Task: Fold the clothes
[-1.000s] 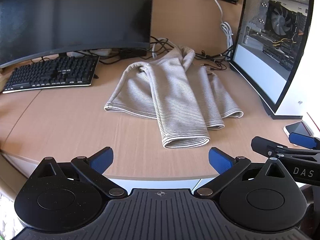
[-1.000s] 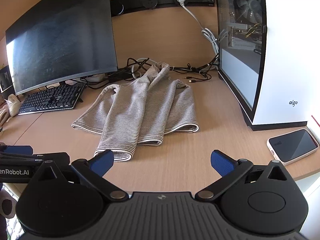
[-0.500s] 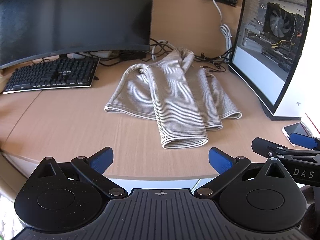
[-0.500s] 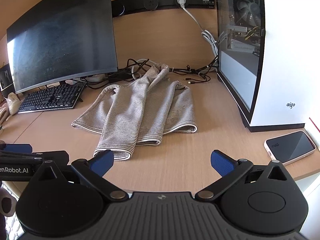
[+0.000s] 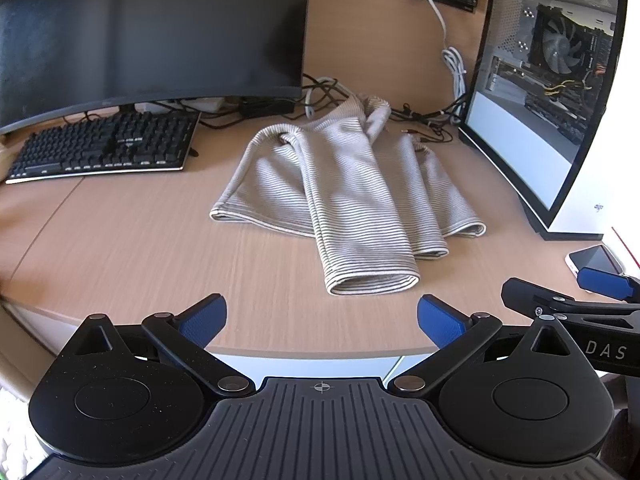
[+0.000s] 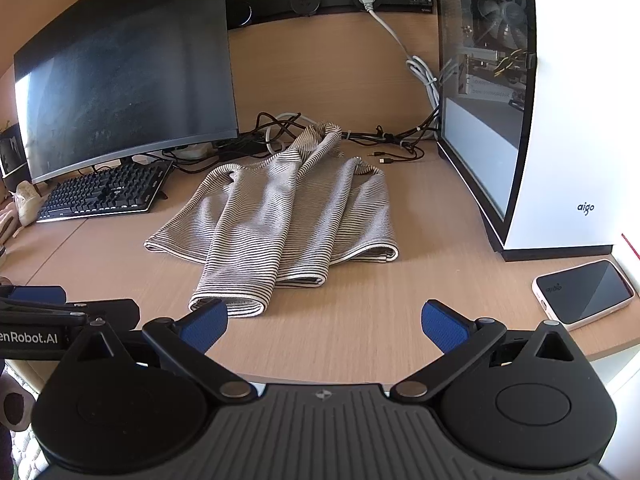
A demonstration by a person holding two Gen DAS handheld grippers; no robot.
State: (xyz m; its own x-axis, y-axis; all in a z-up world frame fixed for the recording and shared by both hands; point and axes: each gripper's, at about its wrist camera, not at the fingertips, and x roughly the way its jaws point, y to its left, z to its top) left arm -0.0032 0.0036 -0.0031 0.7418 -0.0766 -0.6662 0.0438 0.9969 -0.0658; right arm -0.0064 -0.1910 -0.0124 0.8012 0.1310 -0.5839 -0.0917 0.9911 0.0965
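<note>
Since a second ago we have carried both grippers slightly closer to the desk [image 5: 120, 248]; the striped garment [image 5: 352, 200] sits a little larger and lower in both views, and in the right wrist view the phone [image 6: 584, 294] has slid leftward from the frame edge. The garment itself has not changed its lie.

Some things we cannot read well. The far end of the garment bunches up among the black cables [image 6: 288, 128] behind it, and we cannot tell whether that bunch is a collar or a sleeve. The monitor [image 5: 152, 28] is cut off at the top and left. Through the glass side of the white computer case [image 6: 560, 120] we make out a fan and wiring, partly lost in reflections. The phone is half hidden behind our right gripper's finger in the left wrist view.

The garment lies crumpled on the desk between the keyboard [image 5: 104, 148] and the case, with one long fold reaching toward us. Our left gripper [image 5: 320, 316] hovers at the near desk edge, jaws spread wide and empty, the fold's hem just ahead. Our right gripper [image 6: 324, 322] is likewise wide apart and empty, its left pad [image 6: 204, 326] overlapping the hem in view; we cannot tell if they touch.
</note>
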